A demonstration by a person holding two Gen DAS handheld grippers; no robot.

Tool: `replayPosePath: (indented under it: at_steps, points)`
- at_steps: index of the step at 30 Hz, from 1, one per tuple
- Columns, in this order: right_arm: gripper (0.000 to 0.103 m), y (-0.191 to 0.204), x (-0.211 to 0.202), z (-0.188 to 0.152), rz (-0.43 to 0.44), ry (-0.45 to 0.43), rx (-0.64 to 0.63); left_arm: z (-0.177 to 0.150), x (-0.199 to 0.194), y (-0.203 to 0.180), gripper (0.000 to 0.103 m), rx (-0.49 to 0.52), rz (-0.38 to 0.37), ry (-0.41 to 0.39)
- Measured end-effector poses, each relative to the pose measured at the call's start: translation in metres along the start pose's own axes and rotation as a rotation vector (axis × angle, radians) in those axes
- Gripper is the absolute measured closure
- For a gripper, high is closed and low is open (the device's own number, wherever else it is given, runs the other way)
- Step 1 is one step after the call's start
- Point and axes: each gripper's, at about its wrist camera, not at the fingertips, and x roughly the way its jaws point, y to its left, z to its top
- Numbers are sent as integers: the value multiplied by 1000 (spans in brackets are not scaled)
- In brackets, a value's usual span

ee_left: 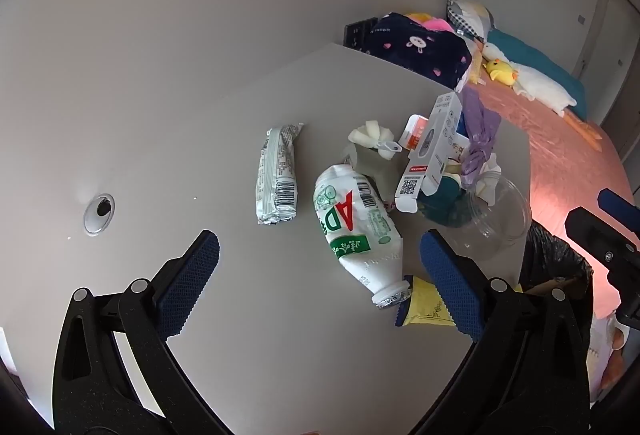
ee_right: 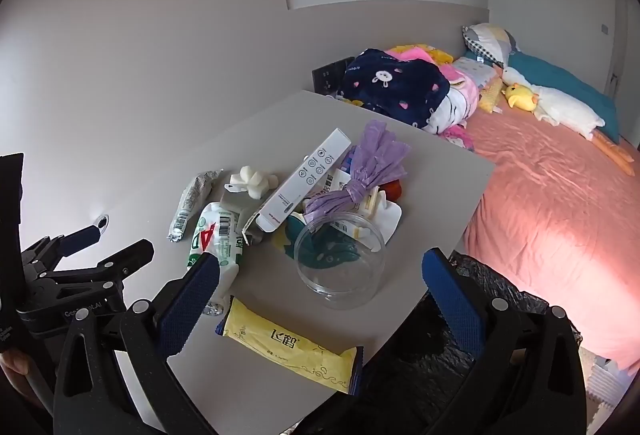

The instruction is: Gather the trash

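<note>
Trash lies on a grey table [ee_left: 200, 163]: a crushed white AD bottle [ee_left: 354, 227] [ee_right: 216, 235], a silver snack wrapper [ee_left: 276, 175] [ee_right: 190, 205], a yellow packet [ee_right: 288, 345] [ee_left: 426, 309] near the front edge, a clear plastic tub [ee_right: 340, 259] [ee_left: 496, 219], a white carton [ee_left: 432, 151] [ee_right: 304, 181], a purple bag [ee_right: 374, 165] and white foam pieces [ee_left: 370, 137]. My left gripper [ee_left: 320, 283] is open and empty, just before the bottle. My right gripper [ee_right: 324, 299] is open and empty, above the yellow packet and the tub.
A bin lined with a black bag [ee_right: 440, 347] [ee_left: 556, 267] stands at the table's right front corner. A bed with a pink sheet [ee_right: 560, 203], blankets and plush toys lies to the right. A cable hole [ee_left: 99, 213] is in the table at the left.
</note>
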Motion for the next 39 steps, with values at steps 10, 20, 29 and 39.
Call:
replayPosePath:
  at_steps: [10, 20, 29, 39]
  points:
    - [2, 1, 2, 0, -2, 2, -1, 0, 0, 1, 6, 1, 5, -2]
    - [2, -3, 1, 2, -3, 6, -1, -2, 1, 0, 6, 5, 9, 0]
    - [2, -3, 1, -5, -3, 8, 2, -1, 1, 0, 6, 7, 9, 2]
    - [2, -1, 5, -5, -6, 11, 2, -2, 1, -1, 6, 9, 10, 2]
